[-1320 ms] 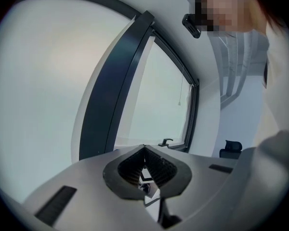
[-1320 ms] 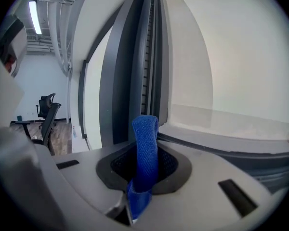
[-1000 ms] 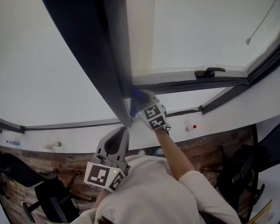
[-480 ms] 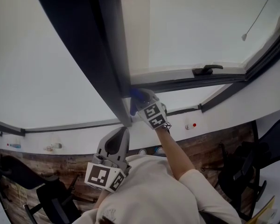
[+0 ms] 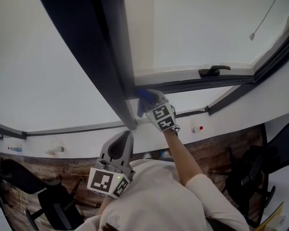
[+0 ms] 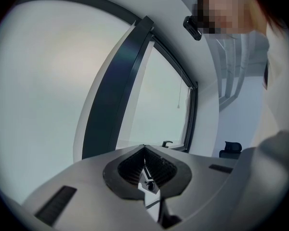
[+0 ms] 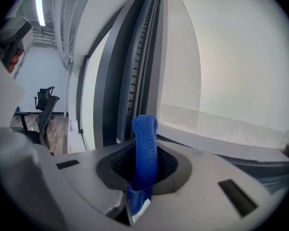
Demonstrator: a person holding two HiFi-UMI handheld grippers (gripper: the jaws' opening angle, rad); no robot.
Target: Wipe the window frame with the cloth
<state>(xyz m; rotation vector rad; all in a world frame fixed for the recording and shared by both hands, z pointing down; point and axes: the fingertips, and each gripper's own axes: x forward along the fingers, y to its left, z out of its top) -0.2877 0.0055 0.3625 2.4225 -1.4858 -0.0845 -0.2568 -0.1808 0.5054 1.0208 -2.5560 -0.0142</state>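
A blue cloth [image 7: 144, 153] sticks up from my right gripper [image 7: 145, 129], whose jaws are shut on it. In the head view the right gripper [image 5: 145, 100] holds the cloth [image 5: 143, 95] against the lower end of the dark window frame post [image 5: 106, 57], where it meets the horizontal frame bar [image 5: 192, 84]. The same dark post [image 7: 130, 71] runs up just beyond the cloth in the right gripper view. My left gripper [image 5: 124, 137] hangs lower, near the person's chest, jaws shut with nothing between them. It points at the post [image 6: 115, 90] from a distance.
A black window handle [image 5: 213, 71] sits on the horizontal bar to the right. A pull cord [image 5: 265, 18] hangs at the upper right. Office chairs [image 5: 260, 172] stand on the wooden floor below, and a white sill [image 5: 72, 141] runs under the glass.
The right gripper with the cloth has shifted slightly to the right along the foot of the frame post. The left gripper has stayed put.
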